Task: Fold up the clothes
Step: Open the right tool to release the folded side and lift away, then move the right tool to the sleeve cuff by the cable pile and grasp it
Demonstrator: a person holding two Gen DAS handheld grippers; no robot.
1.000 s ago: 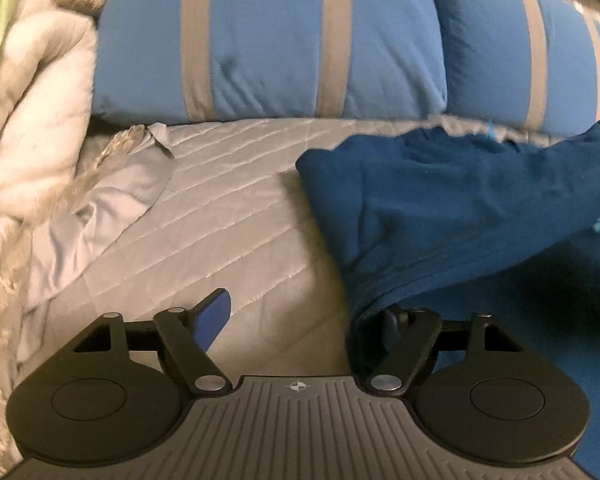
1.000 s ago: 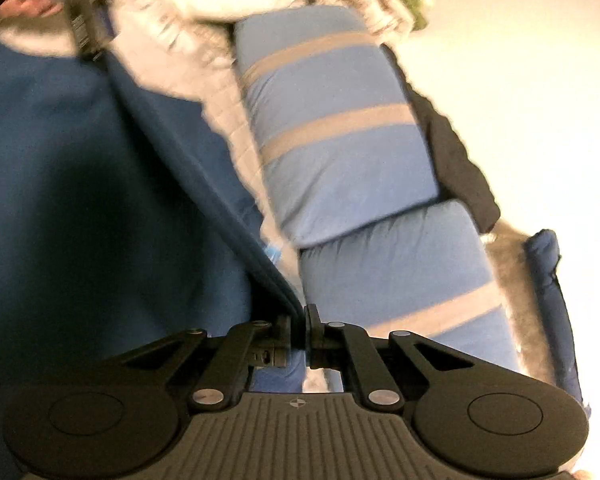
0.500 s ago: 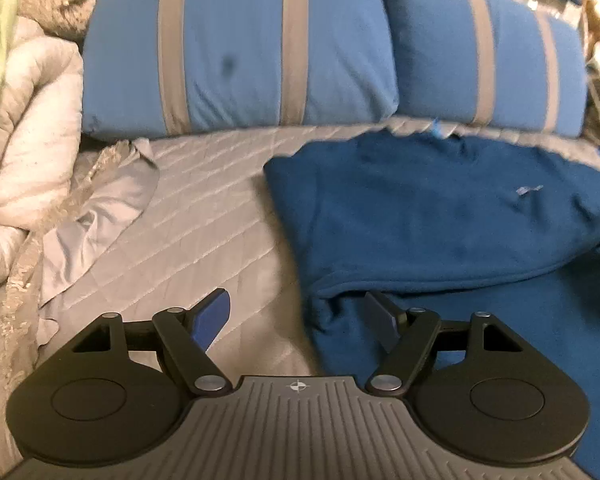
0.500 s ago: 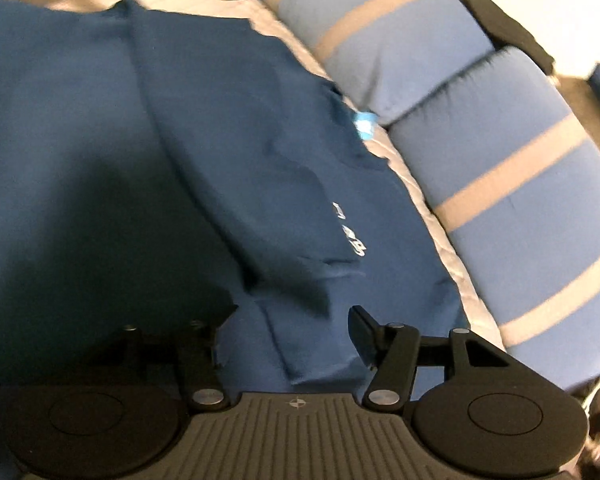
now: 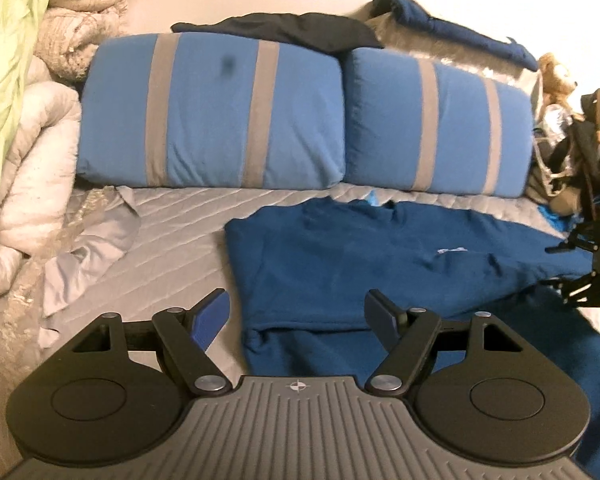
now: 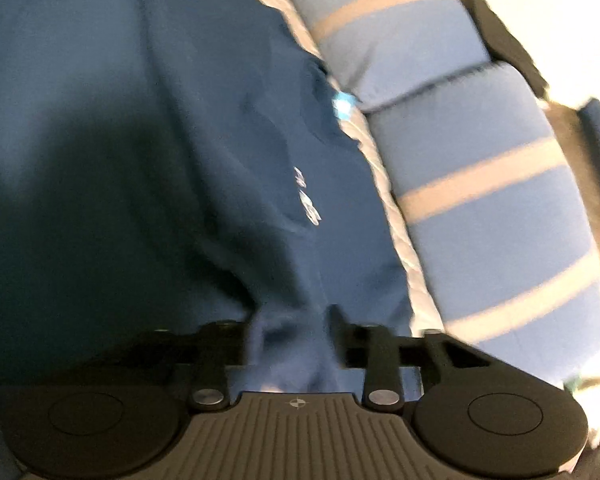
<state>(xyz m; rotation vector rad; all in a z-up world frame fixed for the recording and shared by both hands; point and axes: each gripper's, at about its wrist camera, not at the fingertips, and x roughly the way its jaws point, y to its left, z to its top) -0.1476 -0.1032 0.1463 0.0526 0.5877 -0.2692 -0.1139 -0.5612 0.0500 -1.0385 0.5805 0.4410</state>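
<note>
- Jaws of the left gripper (image 5: 298,316) stand wide apart and hold nothing; the near left corner of the dark blue sweatshirt (image 5: 380,264) lies in the gap below them, with no pad pressing on it.
- Jaws of the right gripper (image 6: 290,336) stand roughly half apart; a bunched ridge of the sweatshirt (image 6: 228,184) sits between them; the view is blurred, and I judge the pads not to be pressing the cloth.
- Sweatshirt lies spread on the grey quilted bedcover (image 5: 172,232), partly folded, its far edge just short of two blue striped pillows (image 5: 220,116); a white logo (image 6: 306,196) faces up.
- Risk one: the bunch between the right jaws may drag along if that gripper lifts away, undoing the fold; cause, cloth caught on a pad.
- Risk two: the upper layer looks rumpled near the logo; a further fold over it would set the creases in.
- Risk three: a grip at the near corner may take one layer only, leaving the lower layer behind; cause, stacked edges lying close together.
- Loose grey cloth (image 5: 88,256) lies well apart to the left; no hazard judged there.
</note>
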